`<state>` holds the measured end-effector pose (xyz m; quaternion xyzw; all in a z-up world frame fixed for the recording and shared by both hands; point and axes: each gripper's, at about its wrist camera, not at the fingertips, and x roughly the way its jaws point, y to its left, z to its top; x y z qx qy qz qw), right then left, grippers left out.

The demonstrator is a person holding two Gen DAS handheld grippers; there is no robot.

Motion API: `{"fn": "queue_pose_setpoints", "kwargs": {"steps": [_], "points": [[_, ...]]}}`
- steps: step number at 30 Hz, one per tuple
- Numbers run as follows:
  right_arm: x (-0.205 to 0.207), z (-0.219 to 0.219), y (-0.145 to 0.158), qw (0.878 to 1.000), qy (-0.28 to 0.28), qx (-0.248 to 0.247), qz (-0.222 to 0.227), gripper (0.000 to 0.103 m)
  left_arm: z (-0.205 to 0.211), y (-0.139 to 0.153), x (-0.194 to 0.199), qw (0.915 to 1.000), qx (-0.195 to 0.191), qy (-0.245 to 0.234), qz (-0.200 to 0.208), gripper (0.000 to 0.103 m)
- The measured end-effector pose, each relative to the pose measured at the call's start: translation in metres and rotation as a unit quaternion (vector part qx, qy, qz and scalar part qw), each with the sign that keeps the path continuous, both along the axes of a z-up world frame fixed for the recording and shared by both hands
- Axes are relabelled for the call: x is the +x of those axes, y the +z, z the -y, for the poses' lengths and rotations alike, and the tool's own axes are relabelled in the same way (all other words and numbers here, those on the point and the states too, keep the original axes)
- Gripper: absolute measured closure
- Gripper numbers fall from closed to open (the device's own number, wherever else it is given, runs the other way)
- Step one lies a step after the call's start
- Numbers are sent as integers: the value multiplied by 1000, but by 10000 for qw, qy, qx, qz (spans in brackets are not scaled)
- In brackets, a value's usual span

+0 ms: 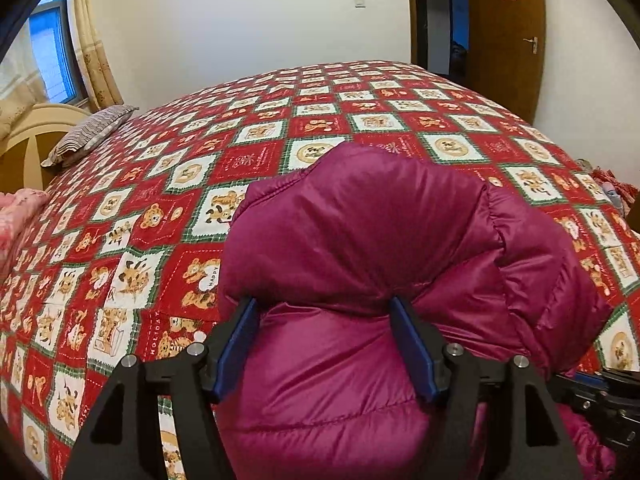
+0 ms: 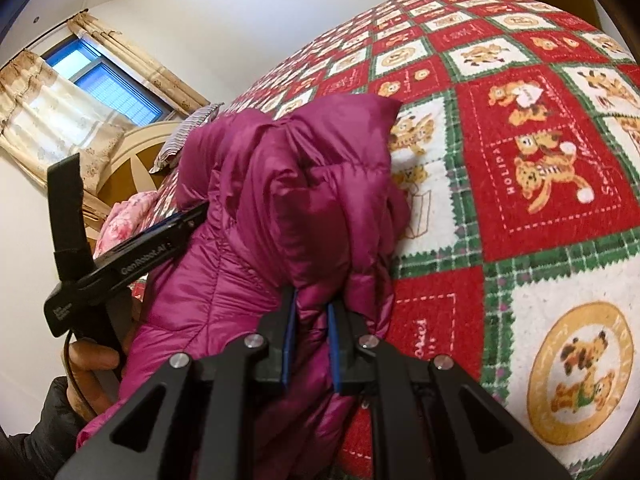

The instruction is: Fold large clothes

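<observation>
A magenta puffer jacket (image 1: 360, 248) lies bunched on the near side of the bed and also fills the right wrist view (image 2: 280, 200). My left gripper (image 1: 324, 308) has its blue pads set wide apart, with a thick roll of the jacket between them. My right gripper (image 2: 312, 304) is shut on a fold of the jacket, its pads close together. The left gripper's body (image 2: 132, 256) shows in the right wrist view against the jacket's left side.
The bed is covered by a red, white and green teddy-bear quilt (image 1: 200, 184). A striped pillow (image 1: 88, 134) and pink bedding (image 1: 20, 216) lie at the headboard end. A wooden door (image 1: 504, 40) stands beyond the bed, a curtained window (image 1: 52, 52) at the left.
</observation>
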<state>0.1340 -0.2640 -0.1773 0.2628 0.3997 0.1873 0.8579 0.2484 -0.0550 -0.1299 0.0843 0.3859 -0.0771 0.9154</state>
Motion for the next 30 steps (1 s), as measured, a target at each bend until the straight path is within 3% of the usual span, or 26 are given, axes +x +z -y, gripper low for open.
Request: {"fn": "queue_pose_setpoints", "kwargs": {"steps": [7,12,13,16,18,20,22,24,27,29,30], "points": [[-2,4,-1,10000,-73,37,-34,90,7,-12,4,9993,250,211,157,30],[-5,8,9,9984,-484,96,-268,86,7,-16,7,9992,270,274,92,29],[-9,7,18,9978,-622,-32,-246,80,6,-16,7,9992,256,299,94,29],[-26,0,60,9931,-1055,-477,190,79,3,-15,6,9989,166,441,78,29],[-30,-4,89,9898,-1291,-349,483,79,2,-15,5,9984,161,544,80,27],[-20,-13,106,9883,-1412,136,565,79,3,-15,4,9982,172,567,95,27],[-1,-21,108,9882,-1353,453,548,79,0,-15,3,9984,89,557,92,27],[19,-28,102,9865,-1460,443,595,79,-3,-15,3,9984,7,553,73,27],[50,-28,76,9836,-1751,-215,365,79,-4,-15,2,9986,-16,529,86,27],[58,-21,57,9813,-1847,-538,78,88,-4,-15,3,9986,-38,521,81,27],[58,-16,52,9795,-1886,-711,40,98,-4,-15,4,9986,-51,522,82,26]]}}
